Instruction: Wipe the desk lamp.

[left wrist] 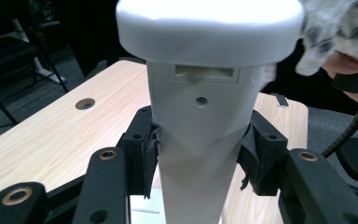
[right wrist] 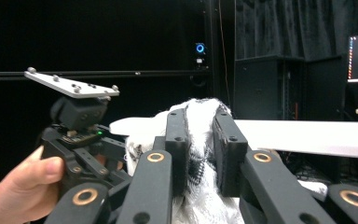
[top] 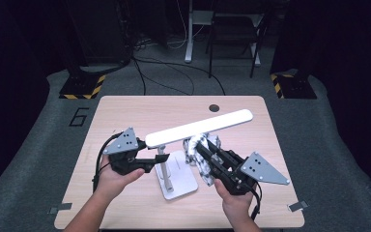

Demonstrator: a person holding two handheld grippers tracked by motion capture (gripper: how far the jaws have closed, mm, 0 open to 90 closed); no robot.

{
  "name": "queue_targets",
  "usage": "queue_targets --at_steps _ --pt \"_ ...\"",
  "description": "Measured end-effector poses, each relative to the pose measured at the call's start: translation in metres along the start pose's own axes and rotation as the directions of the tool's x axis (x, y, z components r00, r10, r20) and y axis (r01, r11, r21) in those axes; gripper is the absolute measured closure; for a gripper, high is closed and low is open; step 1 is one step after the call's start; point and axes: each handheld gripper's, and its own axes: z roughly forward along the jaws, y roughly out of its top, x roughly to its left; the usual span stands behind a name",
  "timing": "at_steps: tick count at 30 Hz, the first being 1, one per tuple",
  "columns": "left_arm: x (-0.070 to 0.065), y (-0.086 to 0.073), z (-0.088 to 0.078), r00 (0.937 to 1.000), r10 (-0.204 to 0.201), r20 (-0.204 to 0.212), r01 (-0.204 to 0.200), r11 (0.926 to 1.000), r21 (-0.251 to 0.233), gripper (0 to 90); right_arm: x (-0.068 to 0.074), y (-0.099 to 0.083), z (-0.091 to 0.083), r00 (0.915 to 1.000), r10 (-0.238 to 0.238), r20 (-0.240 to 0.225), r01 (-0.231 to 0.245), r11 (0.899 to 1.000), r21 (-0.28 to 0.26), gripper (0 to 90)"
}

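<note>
The cloth (top: 199,153) sits pinched in the right hand-held gripper (top: 204,155), beneath the lamp (top: 198,127).

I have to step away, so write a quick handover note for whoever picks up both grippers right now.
Left gripper: shut on the lamp, clamping its white post and steadying it on the table.
Right gripper: shut on the cloth, held beside the lamp's light bar, just below it.
Done: lamp braced, cloth gripped.
Left: probably wiping the bar, then releasing both; how much is already wiped can't be told.

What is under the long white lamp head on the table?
Under the lamp head stand its post, held by the left tongs, and white base. The head hides the post's top joint.
</note>
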Motion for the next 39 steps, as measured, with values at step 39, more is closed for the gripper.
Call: queue_targets --at_steps 39 --pt "-0.003 -0.007 0.000 0.9995 -0.027 -0.014 0.027 0.9984 -0.049 51.9 -0.011 0.040 0.051 0.9826 -0.162 0.090 0.155 0.984 0.083 77.1"
